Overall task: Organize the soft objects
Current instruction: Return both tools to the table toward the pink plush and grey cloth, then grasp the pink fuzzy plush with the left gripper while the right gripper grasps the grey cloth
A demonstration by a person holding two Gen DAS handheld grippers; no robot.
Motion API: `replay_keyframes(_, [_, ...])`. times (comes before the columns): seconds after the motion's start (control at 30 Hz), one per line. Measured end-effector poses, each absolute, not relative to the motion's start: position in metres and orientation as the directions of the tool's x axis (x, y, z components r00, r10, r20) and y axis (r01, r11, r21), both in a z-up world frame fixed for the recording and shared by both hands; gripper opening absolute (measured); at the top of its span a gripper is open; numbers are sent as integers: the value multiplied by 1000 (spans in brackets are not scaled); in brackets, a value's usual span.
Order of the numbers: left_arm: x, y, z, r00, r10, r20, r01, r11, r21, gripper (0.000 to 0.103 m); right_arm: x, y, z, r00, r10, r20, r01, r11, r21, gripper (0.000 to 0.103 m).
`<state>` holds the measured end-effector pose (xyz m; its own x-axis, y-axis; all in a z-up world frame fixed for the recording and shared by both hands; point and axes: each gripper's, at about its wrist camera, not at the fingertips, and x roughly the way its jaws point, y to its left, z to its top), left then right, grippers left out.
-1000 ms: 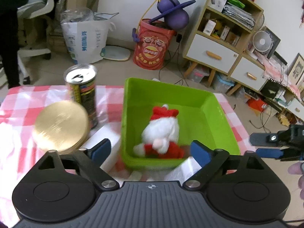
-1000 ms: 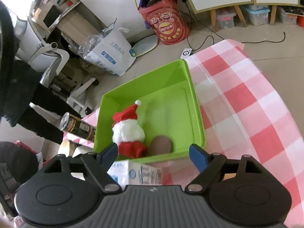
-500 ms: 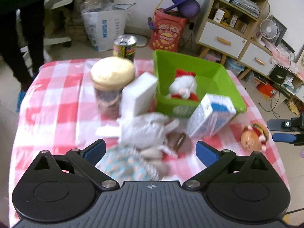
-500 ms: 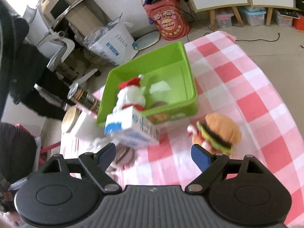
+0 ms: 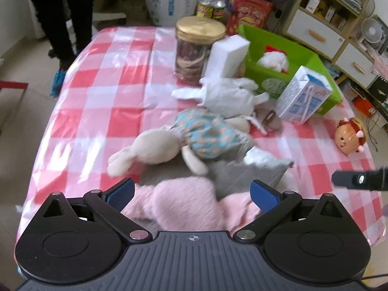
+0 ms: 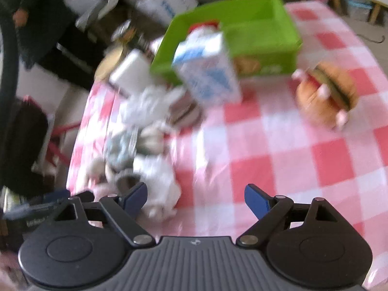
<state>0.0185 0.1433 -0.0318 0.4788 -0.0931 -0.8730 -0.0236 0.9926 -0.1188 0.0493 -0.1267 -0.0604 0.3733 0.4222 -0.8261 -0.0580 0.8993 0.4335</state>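
Both tongs wide open and empty, so w/ your left gripper (image 5: 191,192) right over the pink plush (image 5: 184,206) at the near table edge, drop straight down, pinch its thick middle, not the fringe, then carry it over to the green bin (image 5: 303,55) where Santa (image 5: 274,59) sits, right gripper (image 6: 194,197) clear.

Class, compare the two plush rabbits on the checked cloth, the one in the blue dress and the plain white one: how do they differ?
The dressed rabbit is cream-coloured and wears a blue patterned dress; the white rabbit is pale grey-white with no clothing visible. The dressed rabbit lies nearer the left gripper; the white rabbit lies farther back, beside the green bin. Both are soft toys lying flat, outside the bin.
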Motion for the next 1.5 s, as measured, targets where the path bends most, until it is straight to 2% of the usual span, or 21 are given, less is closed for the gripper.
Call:
replay_keyframes(0.13, [13,157,-41,445,-114,-888,-69,985,-161,94,40,-105,-74,295,478,-828,-81,876,476,63])
replay_keyframes(0.2, [12,164,-45,432,-126,-893,-101,977,-187,89,36,-92,-82,244,505,-828,-97,862,497,63])
replay_keyframes(0.23, [11,167,-47,425,-135,-895,-117,972,-202,82,34,-86,-84,230,508,-830,-106,861,497,63])
replay_keyframes(0.3, [10,174,-52,406,-166,-899,-149,958,-244,76,30,-73,-90,207,505,-838,-131,863,488,61])
replay_keyframes(0.4, [8,183,-59,394,-241,-887,-199,920,-338,67,26,-58,-97,191,508,-840,-152,861,486,43])
replay_keyframes(0.47, [8,188,-61,392,-286,-874,-224,892,-392,60,25,-50,-102,183,519,-835,-156,854,497,25])
replay_keyframes(0.53, [8,191,-62,394,-303,-868,-242,876,-416,58,26,-43,-107,191,525,-829,-155,850,503,16])
replay_keyframes(0.73, [8,195,-65,402,-321,-857,-270,853,-446,57,27,-23,-110,268,497,-825,-183,867,463,1])
replay_keyframes(1.03, [6,197,-61,424,-318,-848,-267,851,-453,46,27,-7,-114,336,550,-764,-190,834,518,0])
replay_keyframes(1.5, [-1,195,-34,489,-342,-803,-194,855,-482,45,16,-50,-64,420,638,-646,-230,763,604,0])
